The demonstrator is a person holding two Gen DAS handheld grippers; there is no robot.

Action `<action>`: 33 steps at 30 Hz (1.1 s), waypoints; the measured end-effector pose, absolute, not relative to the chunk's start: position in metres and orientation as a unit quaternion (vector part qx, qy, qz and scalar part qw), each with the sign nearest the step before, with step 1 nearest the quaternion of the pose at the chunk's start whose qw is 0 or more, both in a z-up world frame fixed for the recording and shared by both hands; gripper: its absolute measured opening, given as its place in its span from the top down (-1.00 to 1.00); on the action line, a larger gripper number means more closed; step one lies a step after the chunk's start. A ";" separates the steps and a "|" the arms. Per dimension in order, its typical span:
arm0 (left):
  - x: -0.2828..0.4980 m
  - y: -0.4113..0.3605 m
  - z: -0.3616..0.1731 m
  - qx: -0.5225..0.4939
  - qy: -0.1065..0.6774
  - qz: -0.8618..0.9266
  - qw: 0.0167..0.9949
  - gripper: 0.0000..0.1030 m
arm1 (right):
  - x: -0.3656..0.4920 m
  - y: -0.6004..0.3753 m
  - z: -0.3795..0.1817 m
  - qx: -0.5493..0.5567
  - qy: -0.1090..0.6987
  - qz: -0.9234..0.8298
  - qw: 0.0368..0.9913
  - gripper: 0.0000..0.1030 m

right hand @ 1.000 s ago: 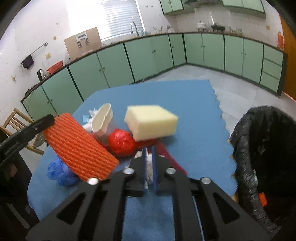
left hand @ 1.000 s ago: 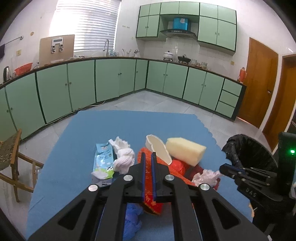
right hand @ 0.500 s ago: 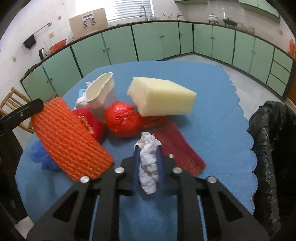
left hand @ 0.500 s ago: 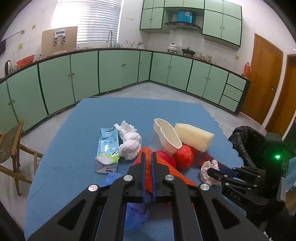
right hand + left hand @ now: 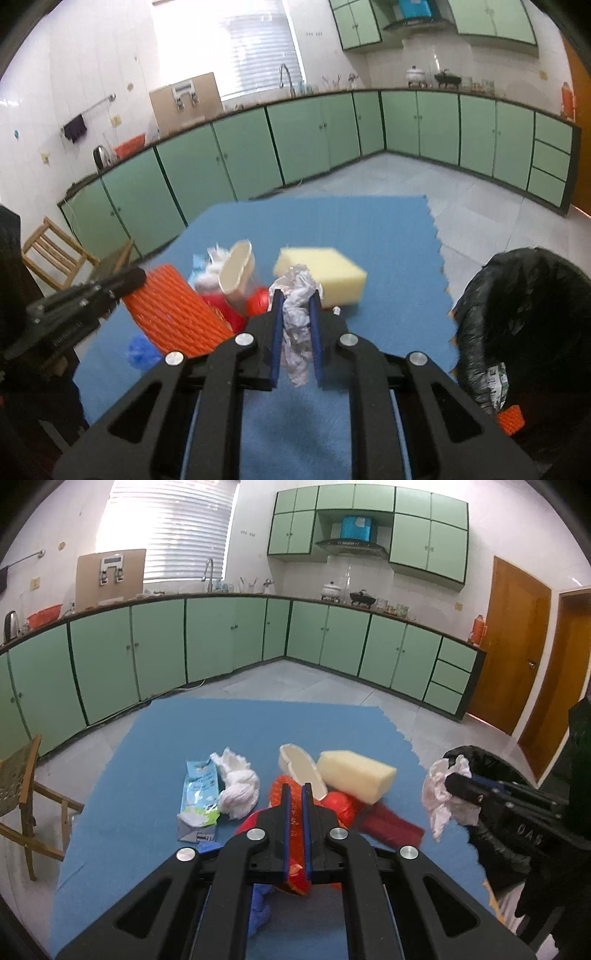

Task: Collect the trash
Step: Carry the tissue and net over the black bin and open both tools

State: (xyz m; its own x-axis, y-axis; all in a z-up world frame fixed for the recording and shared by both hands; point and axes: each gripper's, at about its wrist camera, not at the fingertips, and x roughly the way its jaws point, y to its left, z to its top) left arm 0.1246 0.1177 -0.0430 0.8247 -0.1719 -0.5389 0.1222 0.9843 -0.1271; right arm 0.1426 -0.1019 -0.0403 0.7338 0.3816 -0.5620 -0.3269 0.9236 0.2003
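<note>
My left gripper point(image 5: 293, 792) is shut on an orange foam net sleeve point(image 5: 293, 834), which also shows in the right wrist view point(image 5: 173, 310), held above the blue table mat point(image 5: 155, 746). My right gripper point(image 5: 295, 295) is shut on a crumpled white tissue point(image 5: 295, 325), lifted off the mat; it shows in the left wrist view point(image 5: 439, 797) beside the black trash bag point(image 5: 524, 310). On the mat lie a yellow sponge point(image 5: 356, 775), a white cup point(image 5: 301, 766), a red bag point(image 5: 341, 806), a white rag point(image 5: 238, 786) and a milk carton point(image 5: 199, 794).
A dark red strip point(image 5: 391, 821) and a blue wad point(image 5: 138, 350) lie on the mat. The bag holds an orange net piece point(image 5: 511, 424) and a wrapper. A wooden chair point(image 5: 22, 797) stands left of the table. Green cabinets line the walls.
My right gripper has lifted the tissue off the mat and moved right, toward the trash bag. My left gripper still holds the orange net raised.
</note>
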 end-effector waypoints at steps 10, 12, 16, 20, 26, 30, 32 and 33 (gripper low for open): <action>0.115 0.090 -0.011 -0.039 0.253 -0.114 0.960 0.90 | 0.119 -0.138 -0.009 0.042 0.276 0.157 0.947 0.76; 0.114 0.082 -0.007 -0.037 0.249 -0.125 0.960 0.90 | 0.115 -0.147 -0.006 0.043 0.272 0.147 0.950 0.76; 0.116 0.057 -0.001 -0.030 0.244 -0.153 0.957 0.90 | 0.107 -0.168 -0.003 0.047 0.265 0.122 0.955 0.76; 0.120 0.027 0.005 -0.022 0.236 -0.184 0.954 0.90 | 0.100 -0.194 0.001 0.048 0.257 0.094 0.961 0.76; 0.134 -0.030 0.009 -0.010 0.227 -0.235 0.945 0.90 | 0.093 -0.258 0.001 0.065 0.250 0.034 0.966 0.76; 0.145 -0.072 0.009 -0.004 0.222 -0.268 0.937 0.90 | 0.091 -0.298 -0.005 0.076 0.251 0.000 0.965 0.76; 0.150 -0.094 0.007 0.002 0.219 -0.282 0.934 0.90 | 0.091 -0.319 -0.011 0.082 0.253 -0.017 0.964 0.76; 0.152 -0.102 0.006 0.004 0.218 -0.287 0.933 0.90 | 0.091 -0.328 -0.016 0.084 0.254 -0.025 0.963 0.76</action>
State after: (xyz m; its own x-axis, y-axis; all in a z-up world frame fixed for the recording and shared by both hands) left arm 0.1516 -0.1024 0.0062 0.7402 -0.5333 -0.4095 0.5371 0.8353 -0.1171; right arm 0.0912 -0.3276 -0.0156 0.8696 -0.0048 -0.4937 0.0898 0.9848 0.1486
